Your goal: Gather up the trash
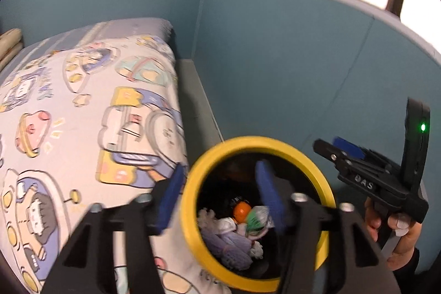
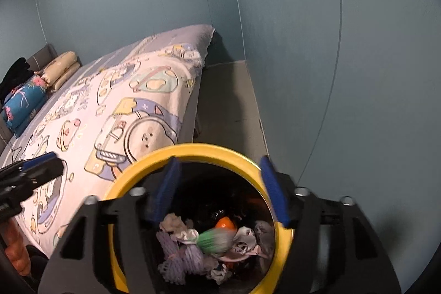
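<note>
A yellow-rimmed black trash bin (image 1: 317, 164) stands on the floor beside the bed, and it also shows in the right wrist view (image 2: 193, 150). It holds crumpled white tissues (image 1: 223, 225), purple yarn (image 2: 179, 258), an orange ball (image 2: 226, 223) and a green-and-white wrapper (image 2: 217, 240) that looks blurred, as if falling. My left gripper (image 1: 223, 200) is open and empty, its fingers straddling the bin's left rim. My right gripper (image 2: 220, 192) is open and empty above the bin's mouth; it also shows from the side in the left wrist view (image 1: 325, 148).
A bed with a cartoon-print cover (image 2: 115, 112) lies left of the bin, with pillows (image 2: 58, 70) at its far end. Blue walls (image 2: 344, 73) close in on the right. A narrow strip of floor (image 2: 228, 106) runs between bed and wall.
</note>
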A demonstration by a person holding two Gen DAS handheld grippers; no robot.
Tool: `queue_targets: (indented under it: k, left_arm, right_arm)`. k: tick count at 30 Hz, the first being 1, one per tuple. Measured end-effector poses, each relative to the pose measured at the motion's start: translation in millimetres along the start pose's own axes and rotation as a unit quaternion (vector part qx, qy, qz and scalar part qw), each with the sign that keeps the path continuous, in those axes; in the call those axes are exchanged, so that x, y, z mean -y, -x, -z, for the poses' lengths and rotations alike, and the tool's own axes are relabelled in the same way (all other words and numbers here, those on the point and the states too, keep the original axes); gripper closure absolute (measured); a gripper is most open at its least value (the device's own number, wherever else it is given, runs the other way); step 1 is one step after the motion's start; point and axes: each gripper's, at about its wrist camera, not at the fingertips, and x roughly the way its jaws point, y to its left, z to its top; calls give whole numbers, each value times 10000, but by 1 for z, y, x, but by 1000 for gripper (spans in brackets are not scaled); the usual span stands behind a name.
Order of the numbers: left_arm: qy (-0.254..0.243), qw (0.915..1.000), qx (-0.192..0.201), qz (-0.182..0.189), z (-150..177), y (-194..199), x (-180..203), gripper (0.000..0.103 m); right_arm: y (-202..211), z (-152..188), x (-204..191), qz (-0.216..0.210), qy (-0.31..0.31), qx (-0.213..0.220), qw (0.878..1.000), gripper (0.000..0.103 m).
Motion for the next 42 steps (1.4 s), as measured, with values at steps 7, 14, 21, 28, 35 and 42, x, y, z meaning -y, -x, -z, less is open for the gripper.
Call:
queue_targets:
  k: [7, 14, 21, 28, 35, 42]
  left_arm:
    - [343, 9925, 961, -672, 4, 71, -50, 10]
    - [932, 9739, 1640, -1266, 20, 136, -103, 8]
    - [1051, 9424, 2219, -2272, 53, 196, -137, 8]
    - [1552, 9166, 2314, -2868, 77, 244, -153, 8]
    - [1565, 8942, 2647, -3253, 94, 276, -136, 8]
    - [1482, 8844, 2701, -3505, 106, 280, -109, 8]
  right_arm:
    - [14, -10, -41, 288, 369, 434, 9980, 11]
    - [26, -13, -98, 342, 743, 786, 9935, 8]
    - [48, -1, -176, -312, 1201, 1047, 9867, 8]
    - [85, 14, -242, -765, 1399, 1599, 9742, 8]
    - [125, 21, -266, -847, 1247, 1970, 9687, 8]
    - [137, 32, -268, -753, 1076, 2146, 9678, 8]
